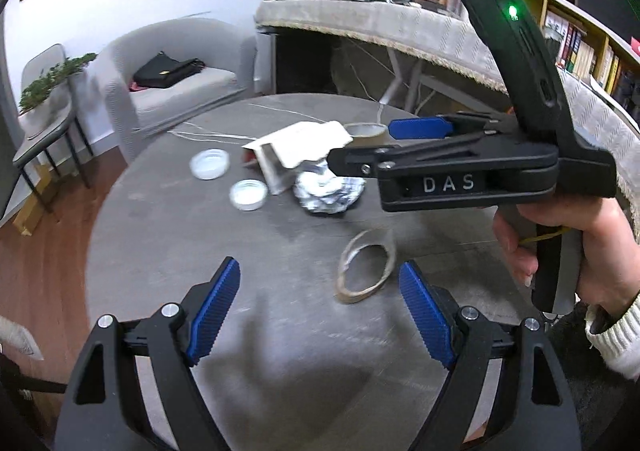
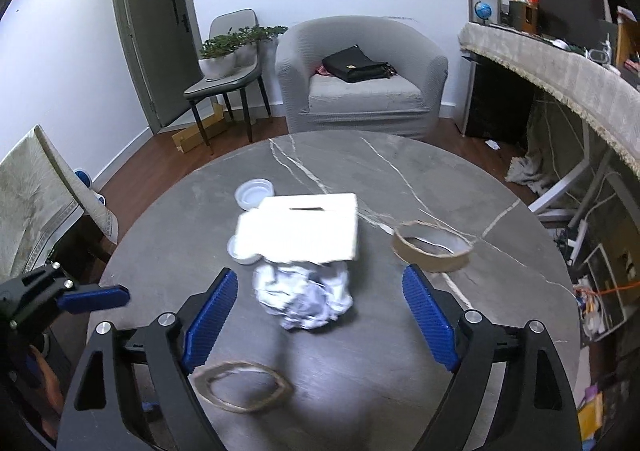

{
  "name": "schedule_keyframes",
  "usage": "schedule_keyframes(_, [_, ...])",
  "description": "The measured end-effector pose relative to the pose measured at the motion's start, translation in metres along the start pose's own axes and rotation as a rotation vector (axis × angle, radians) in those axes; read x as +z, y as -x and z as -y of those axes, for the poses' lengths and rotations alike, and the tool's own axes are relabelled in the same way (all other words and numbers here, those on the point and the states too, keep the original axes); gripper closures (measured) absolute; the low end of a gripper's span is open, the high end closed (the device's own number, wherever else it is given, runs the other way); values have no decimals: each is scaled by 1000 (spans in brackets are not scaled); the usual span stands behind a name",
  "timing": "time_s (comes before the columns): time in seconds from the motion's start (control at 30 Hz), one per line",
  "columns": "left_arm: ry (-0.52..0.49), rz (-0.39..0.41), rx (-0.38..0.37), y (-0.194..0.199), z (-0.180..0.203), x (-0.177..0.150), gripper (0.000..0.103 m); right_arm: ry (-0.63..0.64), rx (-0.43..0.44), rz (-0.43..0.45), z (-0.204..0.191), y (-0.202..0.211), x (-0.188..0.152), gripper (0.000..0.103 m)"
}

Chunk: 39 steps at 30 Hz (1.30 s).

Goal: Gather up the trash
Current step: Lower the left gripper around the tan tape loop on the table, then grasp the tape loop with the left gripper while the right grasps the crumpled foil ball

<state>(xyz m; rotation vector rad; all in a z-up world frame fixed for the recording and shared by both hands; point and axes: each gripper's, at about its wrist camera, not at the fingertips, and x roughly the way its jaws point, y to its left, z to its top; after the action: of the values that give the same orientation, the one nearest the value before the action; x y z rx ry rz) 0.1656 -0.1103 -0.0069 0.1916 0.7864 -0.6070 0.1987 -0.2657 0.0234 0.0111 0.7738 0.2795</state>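
On the round grey table (image 1: 160, 251) lies a crumpled foil ball (image 1: 330, 193) beside a white carton (image 1: 296, 147), two white lids (image 1: 210, 164) (image 1: 248, 194), a brown tape core (image 1: 366, 132) and a squashed cardboard ring (image 1: 366, 267). My left gripper (image 1: 320, 311) is open above the table; the ring lies just ahead of its right pad. My right gripper (image 2: 320, 311) is open too. The foil ball (image 2: 304, 299) shows between its pads, untouched. The carton (image 2: 300, 227), tape core (image 2: 432, 247) and squashed ring (image 2: 240, 385) surround it.
A hand in a white sleeve (image 1: 580, 251) holds the right gripper (image 1: 360, 147). Beyond the table stand a grey armchair (image 2: 360, 91) with a black bag, a chair with potted plants (image 2: 224, 63) and a cloth-covered desk (image 2: 560, 63). Wooden floor surrounds the table.
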Motion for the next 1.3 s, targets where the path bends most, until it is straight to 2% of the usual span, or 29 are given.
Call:
schedule_keyframes(0.33, [-34, -74, -49, -44, 14, 6, 24, -54, 13, -21, 35, 3, -11, 14])
schedule_keyframes(0.5, [-31, -107, -64, -56, 19, 6, 39, -50, 45, -26, 35, 4, -12, 14])
schedule_keyframes(0.63, [-23, -99, -78, -57, 17, 5, 42, -48, 79, -32, 34, 1, -13, 14])
schedule_keyframes(0.7, [-2, -95, -83, -56, 14, 5, 59, -48, 89, -41, 31, -1, -12, 14])
schedule_keyframes(0.8, [32, -89, -89, -50, 6, 2, 61, -41, 94, -43, 24, -3, -10, 14])
schedule_keyframes(1.03, [45, -96, -48, -34, -10, -9, 61, -14, 96, -49, 5, -8, -6, 14])
schedule_keyframes(1.3, [86, -72, -23, -6, -34, -17, 60, -5, 46, -90, -14, -22, 0, 14])
